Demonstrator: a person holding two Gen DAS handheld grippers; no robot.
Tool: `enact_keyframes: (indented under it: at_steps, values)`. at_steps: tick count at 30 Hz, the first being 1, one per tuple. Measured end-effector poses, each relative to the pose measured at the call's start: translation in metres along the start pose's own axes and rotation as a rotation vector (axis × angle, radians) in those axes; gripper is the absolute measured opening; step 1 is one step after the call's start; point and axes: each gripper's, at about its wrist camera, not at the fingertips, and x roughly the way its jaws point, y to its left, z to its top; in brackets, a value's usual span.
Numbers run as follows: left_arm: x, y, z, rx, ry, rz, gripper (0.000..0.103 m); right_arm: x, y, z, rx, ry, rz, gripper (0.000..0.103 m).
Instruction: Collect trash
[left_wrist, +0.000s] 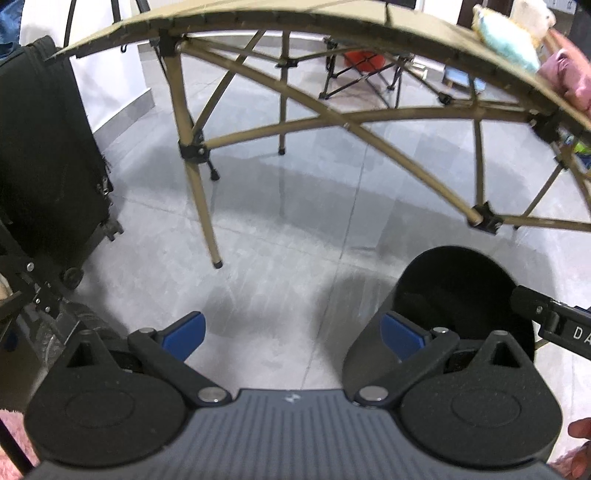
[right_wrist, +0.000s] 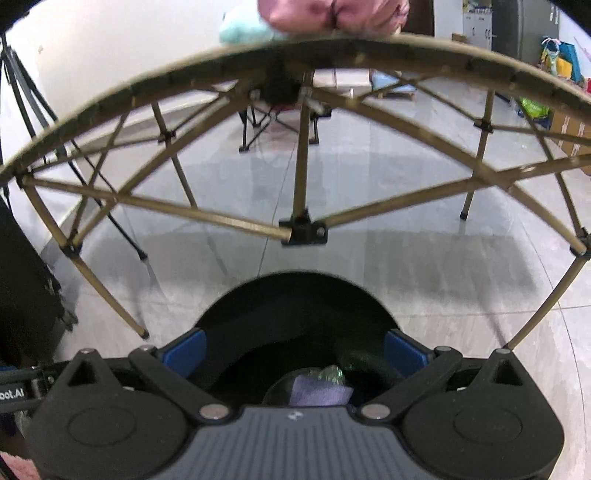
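Black trash bin (right_wrist: 295, 325) at lower centre already holds purple and green wrappers (right_wrist: 319, 386); your right gripper (right_wrist: 295, 352) and left gripper (left_wrist: 293, 334) both hang empty, fingers apart, table items (right_wrist: 332, 14) at top edge possibly left.

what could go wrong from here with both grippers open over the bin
1. The right hand-held gripper hangs open above the black bin, which already holds crumpled trash; reaching in might knock the bin over.
2. The folding table's edge runs close above, so lifting fast may hit it and shake off the pink item.
3. The left hand-held gripper sits beside the right one's body; they could collide.
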Motion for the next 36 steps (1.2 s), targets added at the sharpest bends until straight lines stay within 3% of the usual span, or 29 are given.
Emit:
enact_keyframes:
  at_steps: [15,25,36]
  values:
    - [-0.052,-0.012,0.019,0.002,-0.133,-0.073,0.103,-0.065,-0.017,0.024,0.013,-0.21,0.026,0.103]
    - [-0.082,-0.029,0.05,0.009,-0.246,-0.097,0.103,-0.114,-0.028,0.061,-0.024,-0.398,0.01,0.103]
    - [-0.087,-0.052,0.085,0.043,-0.312,-0.11,0.103,-0.102,-0.034,0.107,-0.011,-0.472,0.019,0.103]
